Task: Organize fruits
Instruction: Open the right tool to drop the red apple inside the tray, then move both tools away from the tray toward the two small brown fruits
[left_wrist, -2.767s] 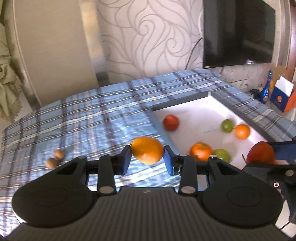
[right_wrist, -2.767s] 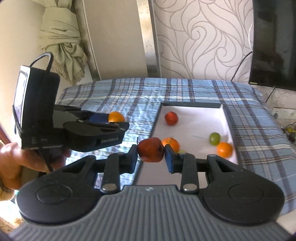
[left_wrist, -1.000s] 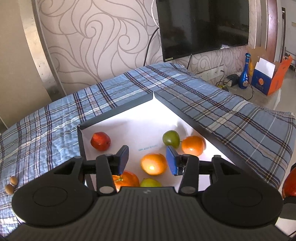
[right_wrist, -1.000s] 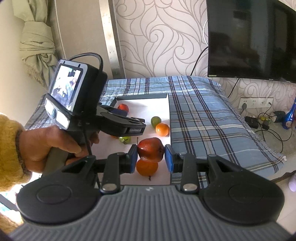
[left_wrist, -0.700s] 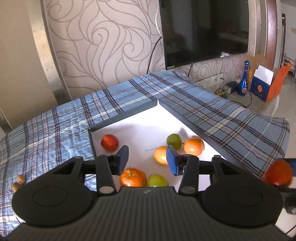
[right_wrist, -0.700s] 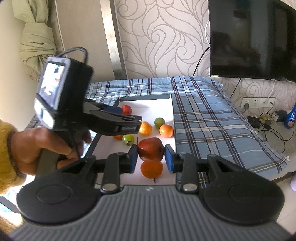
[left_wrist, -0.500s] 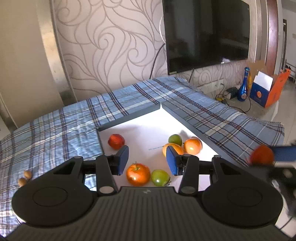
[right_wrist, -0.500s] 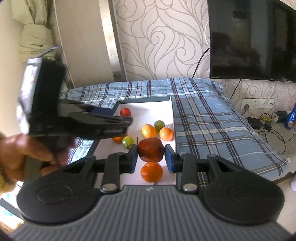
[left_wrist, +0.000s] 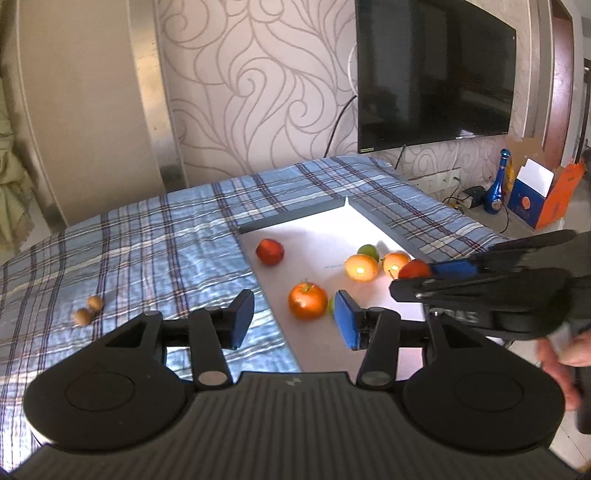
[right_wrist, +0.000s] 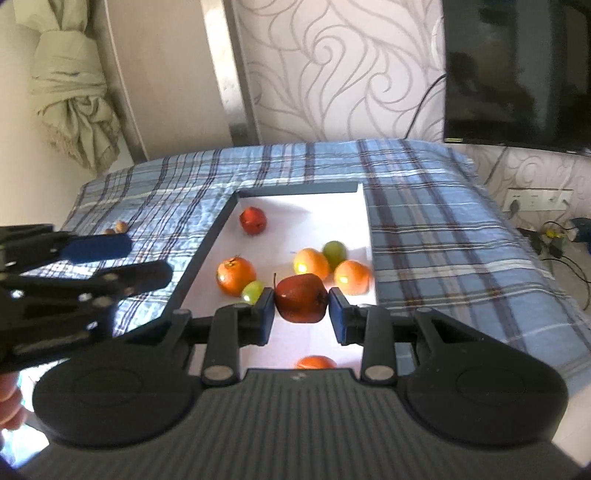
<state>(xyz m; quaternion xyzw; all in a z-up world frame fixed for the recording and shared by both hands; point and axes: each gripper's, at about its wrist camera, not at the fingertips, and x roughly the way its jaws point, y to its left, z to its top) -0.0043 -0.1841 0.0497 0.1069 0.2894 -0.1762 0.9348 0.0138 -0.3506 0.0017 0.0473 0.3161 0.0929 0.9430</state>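
right gripper (right_wrist: 301, 304): fingers clamp red apple (right_wrist: 300, 297), stem up-left, over tray (right_wrist: 207, 243) near edge | left gripper (left_wrist: 291, 321): fingers opening, empty, over bed (left_wrist: 147, 240)

No legible text; faint blue print on tray (left_wrist: 314, 236) floor, unreadable.

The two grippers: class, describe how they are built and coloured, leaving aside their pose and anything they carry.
Both grippers, left and right, are matt black plastic with two round housings, a ribbed grey-black base and silver pivot screws. Each of the fingers ends in a flat blue pad. From the left wrist view, the right gripper's side bears faint raised lettering, too blurred to read. No sleeve shows.
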